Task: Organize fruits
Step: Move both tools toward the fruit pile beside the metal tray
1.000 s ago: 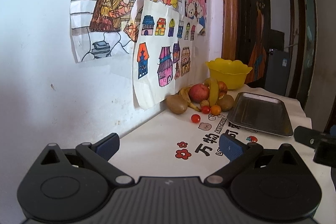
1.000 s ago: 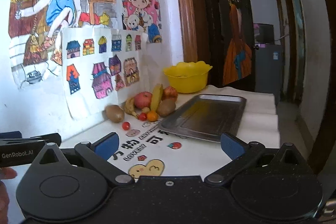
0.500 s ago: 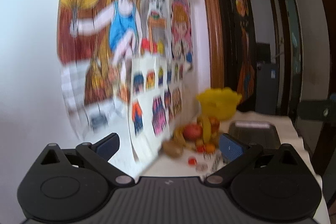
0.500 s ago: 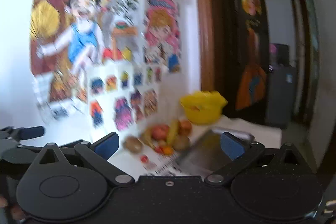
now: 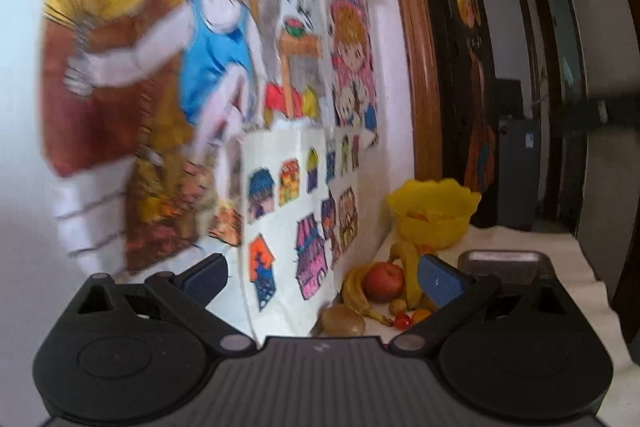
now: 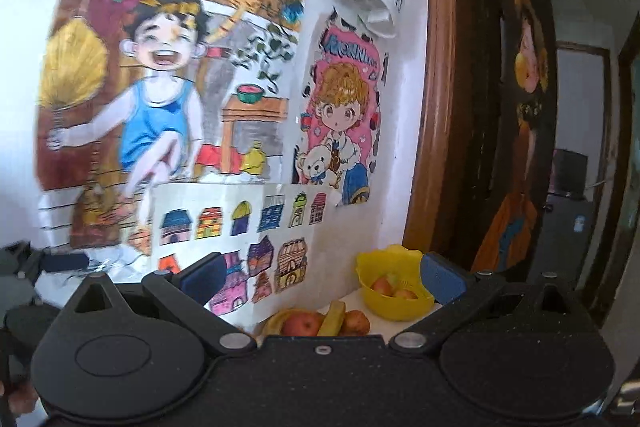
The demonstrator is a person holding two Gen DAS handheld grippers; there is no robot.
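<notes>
**Jaws Apart, Both Units Raised**

Left gripper and right gripper: jaws spread wide, holding nothing, above the table. Fruit pile against the wall: one red apple, two bananas, one kiwi. One yellow bowl behind; one metal tray alongside, near the table's edge.

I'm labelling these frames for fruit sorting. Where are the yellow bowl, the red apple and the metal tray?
yellow bowl (image 5: 434, 223): left wrist view, on its front wall.
red apple (image 5: 385, 281): left wrist view, middle of its skin.
metal tray (image 5: 504, 261): left wrist view, on its far rim.
</notes>
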